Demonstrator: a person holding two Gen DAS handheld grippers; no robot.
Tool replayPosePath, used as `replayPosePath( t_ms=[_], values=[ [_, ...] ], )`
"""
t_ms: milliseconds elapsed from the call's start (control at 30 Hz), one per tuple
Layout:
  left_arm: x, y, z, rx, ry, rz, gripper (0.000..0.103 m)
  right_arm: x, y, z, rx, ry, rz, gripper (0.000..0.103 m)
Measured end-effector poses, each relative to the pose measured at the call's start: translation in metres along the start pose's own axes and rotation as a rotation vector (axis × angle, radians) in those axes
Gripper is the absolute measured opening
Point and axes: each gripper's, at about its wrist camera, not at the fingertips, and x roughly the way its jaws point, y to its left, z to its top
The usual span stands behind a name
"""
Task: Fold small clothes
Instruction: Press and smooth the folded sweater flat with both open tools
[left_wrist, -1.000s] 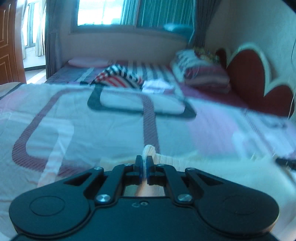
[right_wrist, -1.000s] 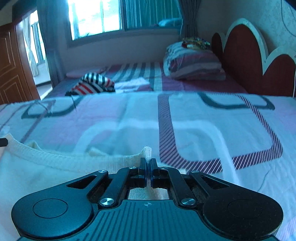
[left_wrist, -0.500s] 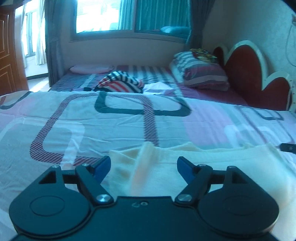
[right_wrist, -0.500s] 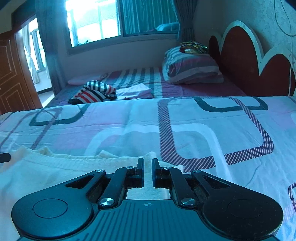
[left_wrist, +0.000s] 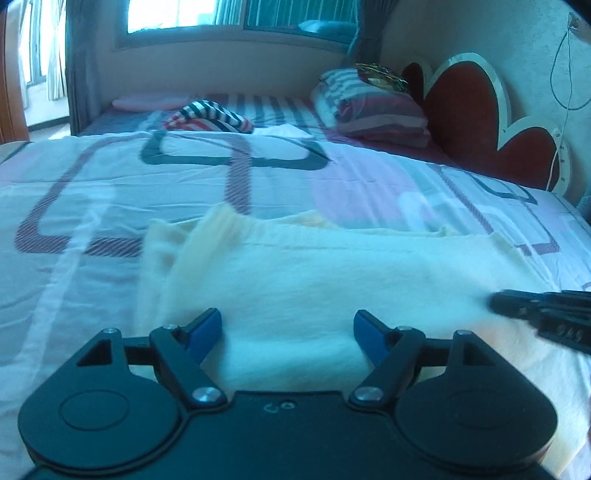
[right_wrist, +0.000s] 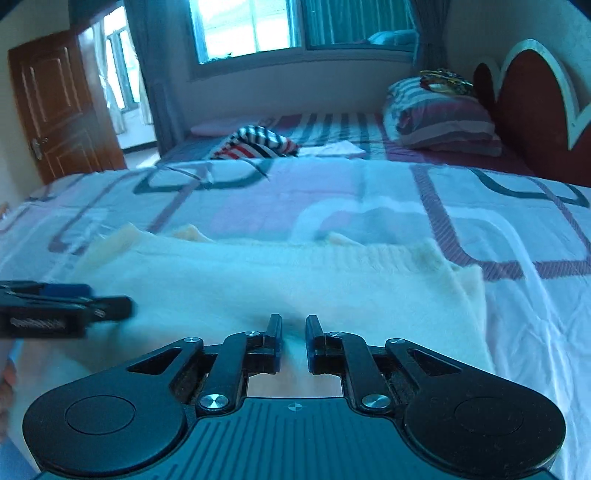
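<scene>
Patterned bedsheet (left_wrist: 155, 192) under cream knit sweater (left_wrist: 332, 266), lying flat near the bed's front edge. Left gripper (left_wrist: 287, 328) fingers spread wide, holding nothing. Right gripper (right_wrist: 293, 332) fingers slightly parted over sweater, just been opening, released.

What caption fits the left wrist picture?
Open left gripper hovers over cream garment spread on the patterned bedspread.

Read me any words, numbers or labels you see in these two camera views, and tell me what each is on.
No text reads clearly.
Left hand-held gripper: small embossed mark on its body, too small to read.
Right hand-held gripper: pale characters on its side in the left wrist view, blurred.
Cream garment, bedsheet: no lettering visible.
</scene>
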Motion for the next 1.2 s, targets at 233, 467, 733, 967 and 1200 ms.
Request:
replayPosePath(
  t_ms=[233, 467, 733, 967, 1200],
  values=[
    [-0.019, 0.015, -0.006, -0.015, 0.002, 0.03, 0.077, -0.013, -0.052, -0.011, 0.075, 0.005, -0.123, 0.011],
    [-0.042, -0.005, -0.004, 0.0, -0.003, 0.014, 0.078, -0.039, -0.037, -0.009, 0.113, -0.024, -0.056, 0.011],
    [-0.031, -0.028, -0.014, 0.014, 0.064, 0.018, 0.079, -0.043, 0.008, -0.018, 0.081, 0.006, 0.048, 0.011],
    [-0.027, -0.027, -0.026, 0.042, 0.081, 0.035, 0.08, -0.043, -0.016, -0.036, 0.111, 0.049, -0.004, 0.011],
    [-0.036, -0.023, -0.033, 0.032, 0.086, 0.052, 0.08, -0.064, -0.029, -0.051, 0.093, 0.062, -0.067, 0.012]
  ],
)
